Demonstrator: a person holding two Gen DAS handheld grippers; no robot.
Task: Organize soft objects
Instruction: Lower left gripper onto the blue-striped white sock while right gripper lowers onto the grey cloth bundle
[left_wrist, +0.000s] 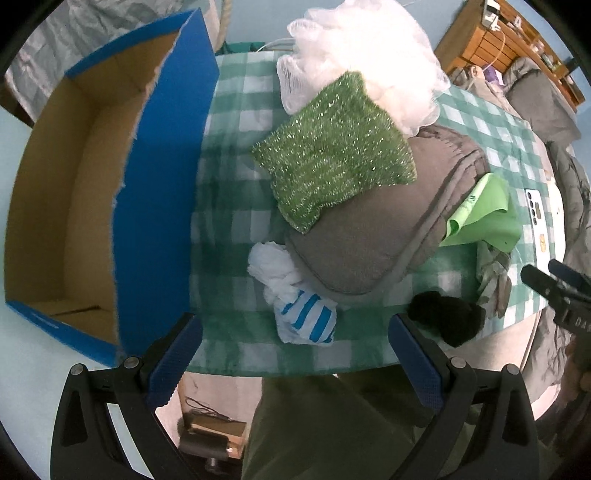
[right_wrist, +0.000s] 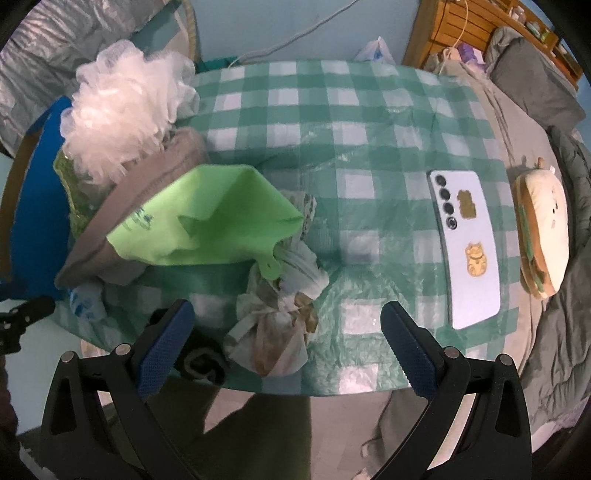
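Counting across the checked green-and-white tablecloth (right_wrist: 332, 122), the heap of soft things holds one white mesh bath puff (left_wrist: 365, 55), one glittery green scrub pad (left_wrist: 332, 162), one folded grey cloth (left_wrist: 369, 236), one light green cloth (left_wrist: 480, 218), one white bag with blue stripes (left_wrist: 306, 314), one black fuzzy bundle (left_wrist: 447, 317) and one knotted patterned bag (right_wrist: 280, 317).

In the left wrist view the pile sits from 12 to 3 o'clock. The puff is at 12 o'clock, and the scrub pad lies on the grey cloth just below it. The striped bag touches the grey cloth's near edge close to centre, and the black bundle lies at 4 o'clock by the table's front edge. One open blue cardboard box (left_wrist: 155, 206) with a brown inside stands at 9 o'clock, just beside the tablecloth, and nothing shows inside it.

One pale blue phone (right_wrist: 465, 247) lies face down at 3 o'clock in the right wrist view. It has two gold stickers, one of them a cat figure. One sandwich-shaped plush toy (right_wrist: 543, 229) rests further right on grey bedding. The light green cloth has small dark print, too blurred to read.

The left gripper (left_wrist: 295, 362) hovers over the table's near edge with its jaws wide apart and nothing between them. The right gripper (right_wrist: 284, 350) is likewise spread wide and empty, with the knotted bag lying just ahead between its fingers. A few white letters show on the right gripper's body in the left view, cut off at the edge.
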